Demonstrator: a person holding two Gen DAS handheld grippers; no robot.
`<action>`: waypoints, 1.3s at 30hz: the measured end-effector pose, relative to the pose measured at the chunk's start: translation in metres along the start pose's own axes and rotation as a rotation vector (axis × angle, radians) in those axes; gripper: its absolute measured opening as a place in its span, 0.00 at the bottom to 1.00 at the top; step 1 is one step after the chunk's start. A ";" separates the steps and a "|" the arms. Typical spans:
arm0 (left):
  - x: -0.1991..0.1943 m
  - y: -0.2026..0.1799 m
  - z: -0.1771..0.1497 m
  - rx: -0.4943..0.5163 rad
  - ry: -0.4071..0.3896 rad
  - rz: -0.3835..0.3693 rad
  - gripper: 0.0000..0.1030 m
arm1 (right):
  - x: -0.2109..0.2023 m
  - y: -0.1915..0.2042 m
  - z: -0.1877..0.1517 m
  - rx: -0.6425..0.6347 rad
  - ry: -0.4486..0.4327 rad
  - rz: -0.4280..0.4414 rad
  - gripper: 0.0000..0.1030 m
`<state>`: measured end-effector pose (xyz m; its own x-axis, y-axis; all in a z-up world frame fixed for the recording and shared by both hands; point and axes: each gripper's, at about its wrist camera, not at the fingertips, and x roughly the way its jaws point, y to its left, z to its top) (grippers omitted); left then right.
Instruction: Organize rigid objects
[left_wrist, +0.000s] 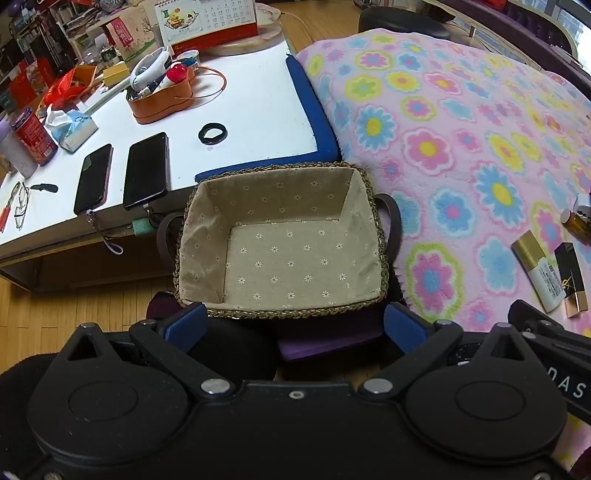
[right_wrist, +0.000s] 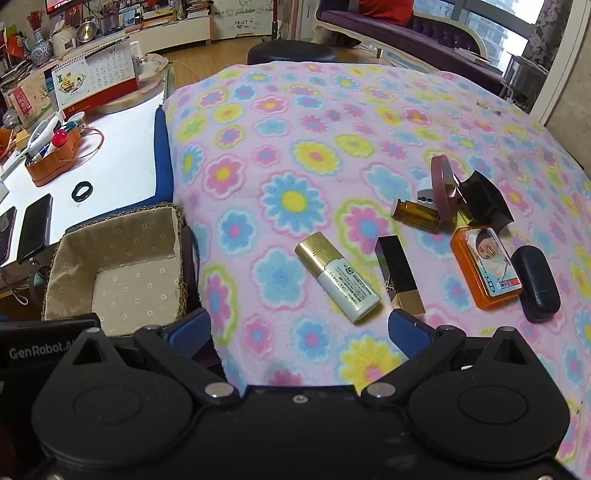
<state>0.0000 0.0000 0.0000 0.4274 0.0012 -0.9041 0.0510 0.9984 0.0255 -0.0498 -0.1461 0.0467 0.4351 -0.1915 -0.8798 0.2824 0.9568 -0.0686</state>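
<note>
A fabric-lined woven basket stands beside the flowered blanket; it also shows in the right wrist view. My left gripper is open just before its near rim, holding nothing. On the blanket lie a white bottle with a gold cap, a black and gold lipstick, a brown vial, an orange tin, a dark oval case, a round pink compact and a black box. My right gripper is open and empty, near the white bottle.
A white table at the left holds two phones, a black ring, an orange organizer, a red can and a calendar. Wooden floor lies below. A black stool stands beyond the blanket.
</note>
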 end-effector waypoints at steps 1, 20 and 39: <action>0.000 0.000 0.000 0.001 0.000 0.003 0.96 | 0.000 0.000 0.000 0.001 0.001 0.001 1.00; 0.000 0.000 0.000 0.000 0.003 0.002 0.96 | -0.001 -0.001 0.000 0.005 0.000 0.004 1.00; 0.000 0.000 0.000 0.003 0.006 0.006 0.95 | 0.003 -0.002 -0.001 0.016 0.014 0.008 1.00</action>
<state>-0.0005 0.0000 0.0001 0.4227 0.0075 -0.9062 0.0509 0.9982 0.0320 -0.0496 -0.1483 0.0441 0.4254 -0.1808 -0.8868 0.2926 0.9547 -0.0542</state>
